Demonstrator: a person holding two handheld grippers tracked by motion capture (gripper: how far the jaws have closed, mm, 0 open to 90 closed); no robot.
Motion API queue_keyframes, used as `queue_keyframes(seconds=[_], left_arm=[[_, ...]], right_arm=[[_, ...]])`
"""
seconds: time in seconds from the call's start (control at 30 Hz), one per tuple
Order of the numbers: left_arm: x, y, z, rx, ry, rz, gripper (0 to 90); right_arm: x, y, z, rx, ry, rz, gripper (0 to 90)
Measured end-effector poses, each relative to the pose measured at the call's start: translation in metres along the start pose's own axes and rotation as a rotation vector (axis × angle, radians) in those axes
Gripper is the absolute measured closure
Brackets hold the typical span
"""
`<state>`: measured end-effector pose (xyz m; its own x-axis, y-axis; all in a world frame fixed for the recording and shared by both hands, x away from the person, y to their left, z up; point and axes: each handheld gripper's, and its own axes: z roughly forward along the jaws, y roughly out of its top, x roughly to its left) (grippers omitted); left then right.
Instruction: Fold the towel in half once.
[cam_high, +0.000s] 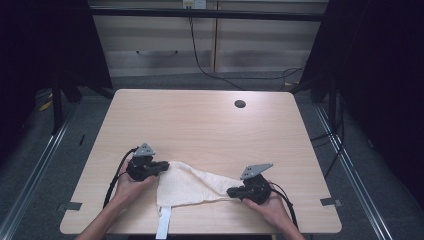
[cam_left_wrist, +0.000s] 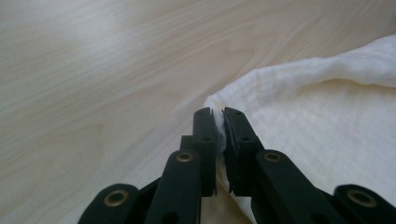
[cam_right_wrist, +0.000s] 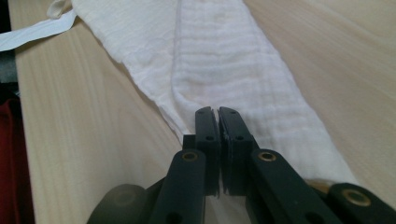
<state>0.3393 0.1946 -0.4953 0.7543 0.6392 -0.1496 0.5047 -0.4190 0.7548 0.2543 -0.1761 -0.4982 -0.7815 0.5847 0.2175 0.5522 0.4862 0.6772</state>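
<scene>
white muslin cloth (cam_high: 192, 186) lies on the near half of the wooden table (cam_high: 200, 120), spread between the two hands, with a narrow white strap (cam_high: 163, 223) hanging off the near edge. it looks light, thin and limp, with a crinkled weave; i judge it will sag and bunch wherever it is not held, and should not slip much between the pads. corners and edges are the sensible places to take it, since a pinch in the middle would only gather folds.

left gripper (cam_left_wrist: 220, 126) lies low over the table, its jaws pressed together on a corner of the cloth, a sliver of fabric showing between them. right gripper (cam_right_wrist: 216, 122) sits at the tapered right end of the cloth, jaws nearly touching with the cloth's edge running in under them; it seems to pinch the fabric. both hands cup the grippers from behind, forearms coming in from the near edge, the grippers pointing inward toward each other.
</scene>
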Motion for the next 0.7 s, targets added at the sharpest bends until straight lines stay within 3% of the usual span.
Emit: queue_keyframes(seconds=[0.4, 0.5, 0.7], left_arm=[[-0.007, 0.024, -0.01, -0.094, -0.006, 0.028, 83.9], [-0.01, 0.033, -0.013, -0.128, -0.014, 0.03, 84.0], [-0.024, 0.044, -0.021, -0.163, -0.036, 0.078, 84.0]], right_arm=[[-0.02, 0.011, 0.004, -0.001, -0.044, 0.042, 86.9], [-0.024, 0.015, 0.004, 0.011, -0.07, 0.039, 86.9], [-0.037, 0.024, 0.007, 0.02, -0.133, 0.043, 86.9]])
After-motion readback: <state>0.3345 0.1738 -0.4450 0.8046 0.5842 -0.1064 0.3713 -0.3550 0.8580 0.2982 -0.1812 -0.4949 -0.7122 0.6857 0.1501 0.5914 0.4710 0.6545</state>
